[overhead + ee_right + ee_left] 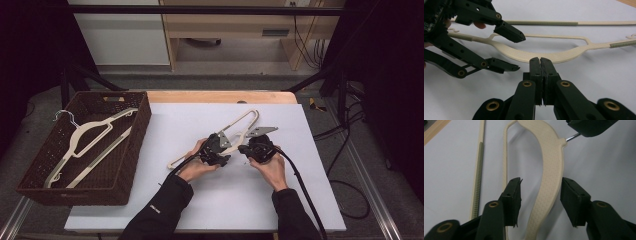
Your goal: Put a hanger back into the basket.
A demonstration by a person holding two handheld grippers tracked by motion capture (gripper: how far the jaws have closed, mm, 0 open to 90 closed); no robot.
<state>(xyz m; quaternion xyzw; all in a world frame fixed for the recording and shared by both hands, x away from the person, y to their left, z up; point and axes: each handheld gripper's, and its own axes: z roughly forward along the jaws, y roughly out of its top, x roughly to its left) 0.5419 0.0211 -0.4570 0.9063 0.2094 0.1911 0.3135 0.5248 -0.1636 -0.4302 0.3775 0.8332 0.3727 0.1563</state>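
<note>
While the right gripper [540,61] pinched the hanger's [549,170] hook shut, the left gripper [540,192] straddled its arm, pads clear, with open table [300,200] around.

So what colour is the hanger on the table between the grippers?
Cream hanger, seen best in the left gripper view.
</note>
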